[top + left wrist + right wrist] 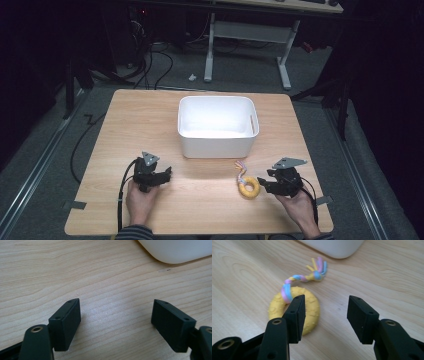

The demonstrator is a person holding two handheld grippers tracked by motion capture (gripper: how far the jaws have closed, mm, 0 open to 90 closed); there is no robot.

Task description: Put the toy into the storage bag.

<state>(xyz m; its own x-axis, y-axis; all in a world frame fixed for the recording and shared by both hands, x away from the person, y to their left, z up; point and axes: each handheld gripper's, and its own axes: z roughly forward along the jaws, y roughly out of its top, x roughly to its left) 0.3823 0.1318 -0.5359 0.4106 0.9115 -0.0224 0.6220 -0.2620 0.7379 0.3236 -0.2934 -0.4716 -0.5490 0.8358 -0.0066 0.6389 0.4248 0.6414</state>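
My right tongs (324, 317) stood apart over bare tabletop (200, 200), one jaw in front of the yellow ring (312, 312) lying just right of centre with its braided rope (309, 277) pointing at the bin (217, 125); the left tongs (116, 322) gaped empty on bare wood. I judged a close from there would catch nothing or shove the ring away. Open wood ran leftward, but the bin wall stood near behind the rope.
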